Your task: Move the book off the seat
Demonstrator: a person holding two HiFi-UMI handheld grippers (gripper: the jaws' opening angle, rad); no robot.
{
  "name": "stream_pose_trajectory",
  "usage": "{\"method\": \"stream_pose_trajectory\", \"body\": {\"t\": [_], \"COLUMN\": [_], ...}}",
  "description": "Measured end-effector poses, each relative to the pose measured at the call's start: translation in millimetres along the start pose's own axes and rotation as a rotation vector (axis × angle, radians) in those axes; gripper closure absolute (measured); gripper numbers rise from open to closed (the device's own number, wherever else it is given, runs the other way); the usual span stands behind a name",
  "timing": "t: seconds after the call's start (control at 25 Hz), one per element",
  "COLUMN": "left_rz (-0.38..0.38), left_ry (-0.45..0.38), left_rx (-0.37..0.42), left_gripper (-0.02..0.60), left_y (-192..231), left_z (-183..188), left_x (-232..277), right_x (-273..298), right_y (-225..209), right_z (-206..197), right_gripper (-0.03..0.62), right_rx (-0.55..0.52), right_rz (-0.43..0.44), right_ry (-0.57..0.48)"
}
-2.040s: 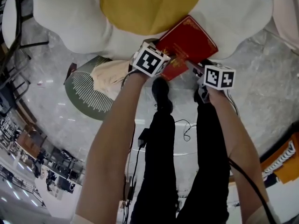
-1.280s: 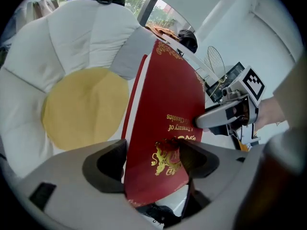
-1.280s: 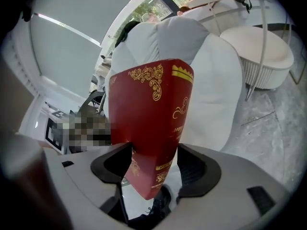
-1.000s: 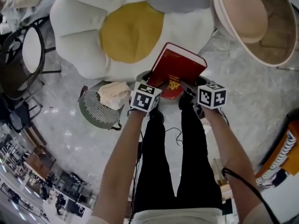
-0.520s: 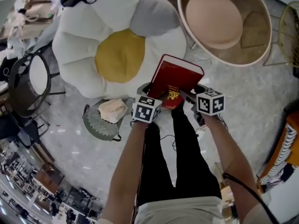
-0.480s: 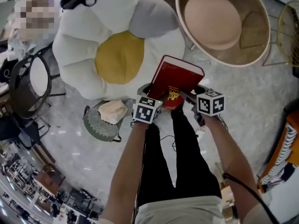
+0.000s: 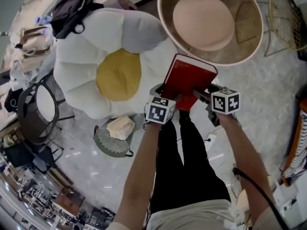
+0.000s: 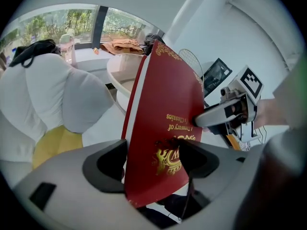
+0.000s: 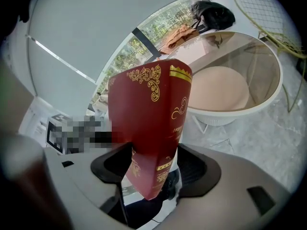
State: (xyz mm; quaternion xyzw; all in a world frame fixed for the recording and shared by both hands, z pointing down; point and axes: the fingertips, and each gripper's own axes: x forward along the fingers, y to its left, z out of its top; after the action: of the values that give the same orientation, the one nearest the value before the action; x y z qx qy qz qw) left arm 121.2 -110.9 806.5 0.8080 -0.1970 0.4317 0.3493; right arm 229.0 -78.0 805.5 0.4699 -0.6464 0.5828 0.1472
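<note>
Since the earlier frame, the red gilt hardcover book (image 7: 190,79) has risen off the white-and-yellow flower cushion seat (image 7: 81,71) and is airborne beside it. My left gripper (image 8: 152,159) and right gripper (image 9: 156,164) each clamp its lower edge. I should keep both grips equal while carrying.

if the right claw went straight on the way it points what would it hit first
Past the red hardcover book that the right claw grips, probably the round bowl chair with the peach cushion; depth is unclear.
</note>
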Motion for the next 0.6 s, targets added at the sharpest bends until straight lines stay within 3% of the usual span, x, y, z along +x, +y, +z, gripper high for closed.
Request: {"method": "stream_pose_trajectory", "body": {"t": [0.6], "left_rz": [-0.100], "left_ry": [0.008], "left_rx": [0.150], "left_gripper": [0.241], "left_y": [-2.5], "left_z": [117.6], "left_x": [41.5], "right_x": [-24.5], "right_y": [-45.5], "right_z": [100.2], "right_gripper": [0.281], "right_rx": [0.097], "right_rz": [-0.070], "right_ry": [-0.193]}}
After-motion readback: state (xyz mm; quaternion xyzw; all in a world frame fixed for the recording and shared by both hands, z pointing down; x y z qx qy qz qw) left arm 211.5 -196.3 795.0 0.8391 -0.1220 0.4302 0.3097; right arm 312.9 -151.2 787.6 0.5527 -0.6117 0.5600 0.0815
